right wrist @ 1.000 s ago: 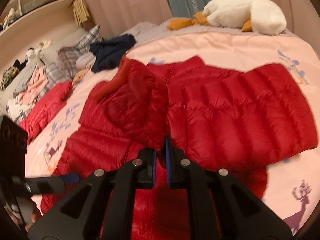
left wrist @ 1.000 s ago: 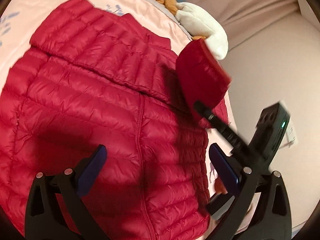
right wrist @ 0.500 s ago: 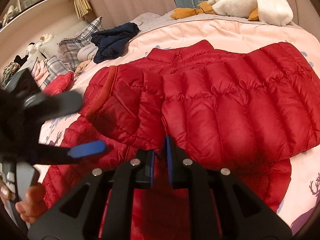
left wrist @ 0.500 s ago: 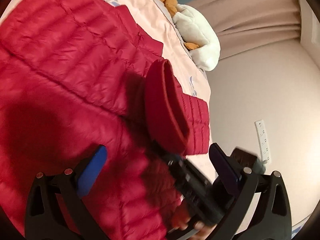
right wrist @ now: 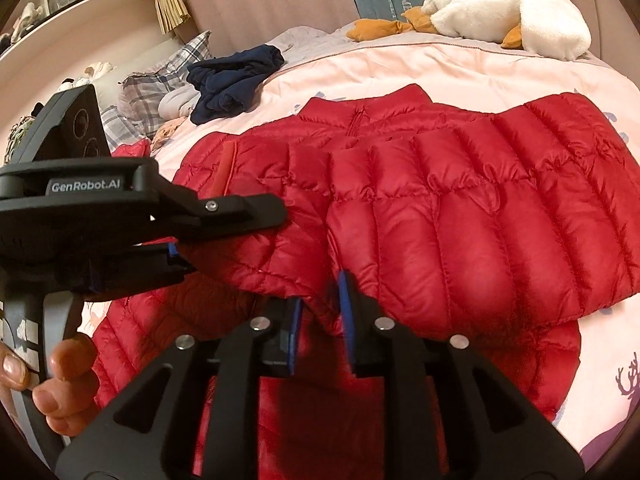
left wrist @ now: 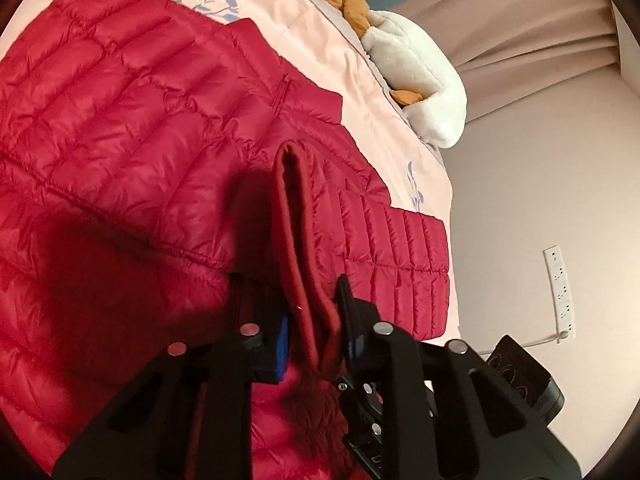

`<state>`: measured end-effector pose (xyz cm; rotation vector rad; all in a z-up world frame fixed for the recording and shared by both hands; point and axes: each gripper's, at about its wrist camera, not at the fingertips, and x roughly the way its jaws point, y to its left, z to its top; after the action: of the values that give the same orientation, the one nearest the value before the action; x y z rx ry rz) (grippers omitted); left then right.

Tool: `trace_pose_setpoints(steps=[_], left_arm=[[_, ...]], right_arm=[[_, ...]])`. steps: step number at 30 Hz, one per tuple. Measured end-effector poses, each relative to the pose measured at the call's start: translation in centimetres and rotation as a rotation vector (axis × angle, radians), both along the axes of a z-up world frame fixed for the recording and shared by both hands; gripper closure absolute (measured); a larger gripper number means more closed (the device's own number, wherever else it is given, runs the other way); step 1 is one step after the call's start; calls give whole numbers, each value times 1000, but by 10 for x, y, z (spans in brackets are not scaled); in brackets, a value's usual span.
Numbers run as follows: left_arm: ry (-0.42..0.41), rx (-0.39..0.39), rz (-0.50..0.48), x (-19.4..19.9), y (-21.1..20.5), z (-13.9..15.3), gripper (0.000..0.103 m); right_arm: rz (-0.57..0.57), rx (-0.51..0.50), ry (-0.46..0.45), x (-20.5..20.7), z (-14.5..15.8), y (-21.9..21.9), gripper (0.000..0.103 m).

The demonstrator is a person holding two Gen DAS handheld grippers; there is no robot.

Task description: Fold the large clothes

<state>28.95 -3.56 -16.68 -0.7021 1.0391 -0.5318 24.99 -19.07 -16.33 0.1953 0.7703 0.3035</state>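
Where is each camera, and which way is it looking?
Left wrist view: sits on the left gripper, looking along its own fingers at the red jacket on the bed; the jaws have just closed on the jacket's cuff.
Right wrist view: sits on the right gripper, looking across the jacket toward the white plush goose; its jaws have just been opening, with jacket fabric between them. The left gripper and the person's fingers show at left.
Both views share the jacket, the pink bedspread and the goose.
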Motion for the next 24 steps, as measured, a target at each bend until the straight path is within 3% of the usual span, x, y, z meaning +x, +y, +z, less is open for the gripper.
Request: trace_pose_setpoints(steps=[2, 7, 14, 24], left_arm=[[-17, 21, 1, -1, -1, 3, 84], [-76, 85, -3, -4, -2, 17, 85], [-147, 161, -3, -10, 1, 34, 85], [-196, 186, 29, -12, 19, 50, 85]], right_arm=[[-4, -7, -13, -6, 4, -2, 61], [-9, -32, -85, -31, 16, -11, 47], [-83, -68, -141, -58, 27, -40, 47], [-182, -25, -115, -67, 22, -74, 47]])
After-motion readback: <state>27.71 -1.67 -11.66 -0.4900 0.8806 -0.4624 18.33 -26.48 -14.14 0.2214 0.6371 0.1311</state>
